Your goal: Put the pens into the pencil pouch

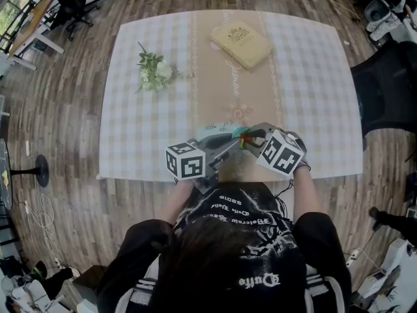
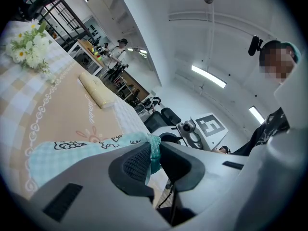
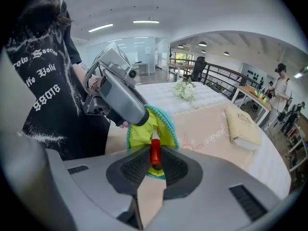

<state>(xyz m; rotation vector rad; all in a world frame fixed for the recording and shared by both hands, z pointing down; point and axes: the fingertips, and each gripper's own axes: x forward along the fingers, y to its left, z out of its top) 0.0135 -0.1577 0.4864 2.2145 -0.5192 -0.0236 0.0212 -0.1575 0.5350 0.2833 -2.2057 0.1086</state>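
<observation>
Both grippers meet at the middle of the table's point(image 1: 313, 77) near edge, right in front of the person holding them. From the head view the marker cubes and gripper bodies cover most of that spot, so only a sliver of teal and a dash of red show between them. The gripper views fill in the rest. In the left gripper view, the left gripper point(image 2: 156, 165) has its jaws nearly together, pinching the teal rim of the pencil pouch point(image 2: 72, 153). The pouch's pale checked side, printed with small doodles, stretches away over the beige runner. That view shows nothing of the pouch's inside. The right gripper view does: the mouth gapes open, with yellow-green lining framed by the teal rim. The right gripper point(image 3: 154, 170) is clamped on a red pen point(image 3: 155, 150), whose pale far end points into that opening. The left gripper's grey body hangs just beside the mouth at its upper left. Only the head view lays out the whole table. It shows a small bunch of white flowers point(image 1: 155, 72) toward the far left corner and a cream book point(image 1: 241, 43) near the far edge.
</observation>
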